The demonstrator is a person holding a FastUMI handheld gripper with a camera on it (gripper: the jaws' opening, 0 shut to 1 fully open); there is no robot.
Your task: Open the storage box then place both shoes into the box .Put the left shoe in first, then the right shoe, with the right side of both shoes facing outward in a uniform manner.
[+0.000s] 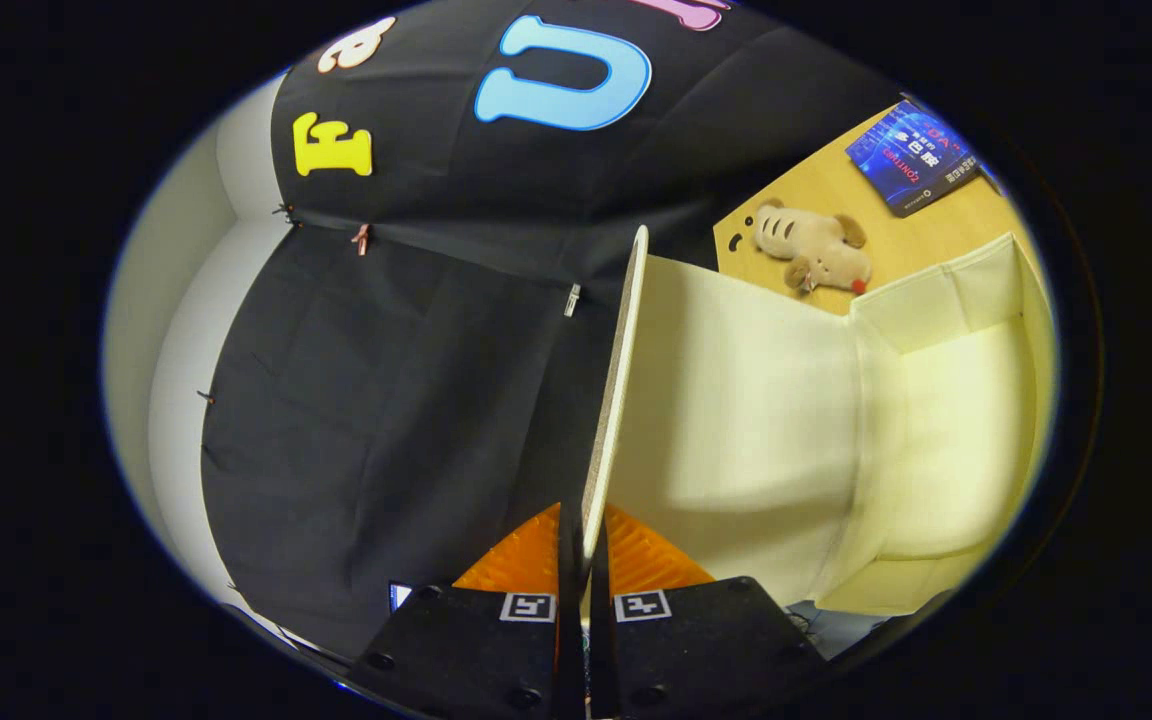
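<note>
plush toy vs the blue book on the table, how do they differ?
The plush toy is beige, rounded and soft-looking; the blue book is flat, rectangular and printed. The plush toy lies just beyond the storage box wall; the blue book lies farther off, past the toy. Both rest on the wooden table, untouched, while the gripper is shut on the box lid.

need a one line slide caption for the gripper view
Gripper shut on the raised lid of the cream fabric storage box, with a plush toy on the wooden table beyond.
</note>
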